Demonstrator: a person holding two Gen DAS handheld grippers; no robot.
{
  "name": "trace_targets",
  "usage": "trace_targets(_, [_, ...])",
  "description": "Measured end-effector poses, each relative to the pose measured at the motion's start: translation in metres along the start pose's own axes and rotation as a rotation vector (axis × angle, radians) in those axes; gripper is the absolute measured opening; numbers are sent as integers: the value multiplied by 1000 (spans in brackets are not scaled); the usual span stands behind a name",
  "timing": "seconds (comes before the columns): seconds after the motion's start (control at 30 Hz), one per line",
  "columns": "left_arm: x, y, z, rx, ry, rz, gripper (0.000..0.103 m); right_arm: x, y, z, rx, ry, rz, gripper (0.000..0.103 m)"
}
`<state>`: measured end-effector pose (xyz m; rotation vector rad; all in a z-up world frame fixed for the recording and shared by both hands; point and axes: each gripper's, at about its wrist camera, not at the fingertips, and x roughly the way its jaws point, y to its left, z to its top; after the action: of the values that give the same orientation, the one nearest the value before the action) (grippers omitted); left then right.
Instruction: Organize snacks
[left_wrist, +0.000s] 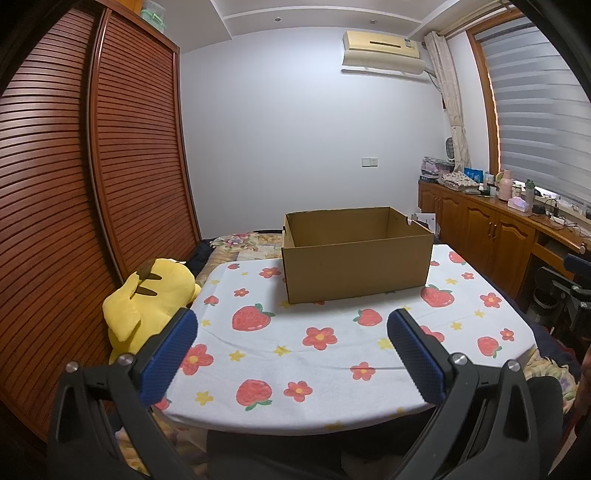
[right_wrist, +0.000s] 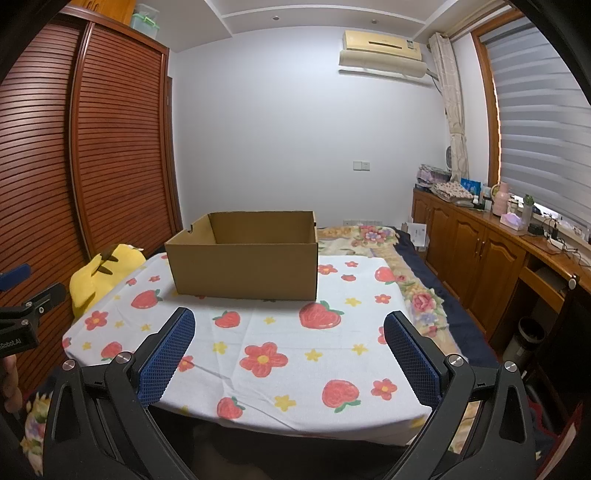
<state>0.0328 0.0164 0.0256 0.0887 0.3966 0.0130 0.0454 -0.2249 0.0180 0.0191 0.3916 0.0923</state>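
An open brown cardboard box (left_wrist: 354, 269) stands on the far half of a table covered by a white cloth with strawberries and flowers (left_wrist: 314, 362). It also shows in the right wrist view (right_wrist: 245, 267) on the same cloth (right_wrist: 258, 369). Its inside looks empty from here. No snacks are in view. My left gripper (left_wrist: 291, 325) is open and empty above the near edge of the table. My right gripper (right_wrist: 290, 325) is open and empty, also near the front edge. The left gripper's body shows at the left edge of the right wrist view (right_wrist: 22, 314).
A yellow plush toy (left_wrist: 147, 295) lies left of the table, against a slatted wooden wardrobe (left_wrist: 92, 184). A bed with a floral cover (right_wrist: 388, 240) is behind the table. A wooden sideboard with bottles and clutter (right_wrist: 498, 236) runs along the right wall under the window.
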Motion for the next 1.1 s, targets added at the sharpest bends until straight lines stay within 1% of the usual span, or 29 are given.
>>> trace_targets(1.1, [-2,-1,2,2,0,-3,103,-1,2,0,-3,-1,2,103])
